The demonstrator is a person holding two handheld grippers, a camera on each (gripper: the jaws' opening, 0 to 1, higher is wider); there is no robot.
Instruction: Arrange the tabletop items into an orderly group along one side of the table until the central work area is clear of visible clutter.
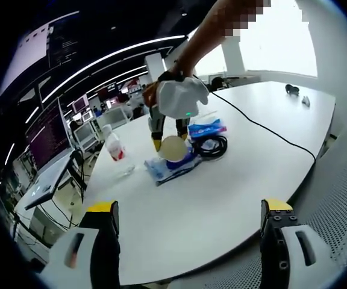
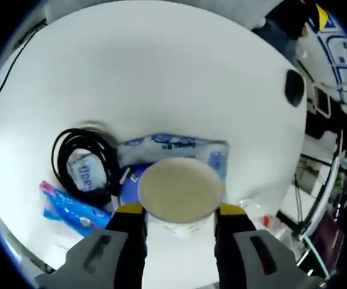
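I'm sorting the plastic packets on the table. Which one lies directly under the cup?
The wide white-and-blue packet, under the cup between the right gripper jaws. The pink-edged blue packet lies beside the black cable coil.

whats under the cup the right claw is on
Under the cup lies a blue-and-white plastic packet, with the coiled black cable beside it. The patch directly beneath the cup is covered.

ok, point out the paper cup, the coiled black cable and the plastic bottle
paper cup (image 2: 179,189), right gripper view, its inside bottom.
coiled black cable (image 2: 80,146), right gripper view, top of the coil.
plastic bottle (image 1: 114,146), left gripper view, its body.
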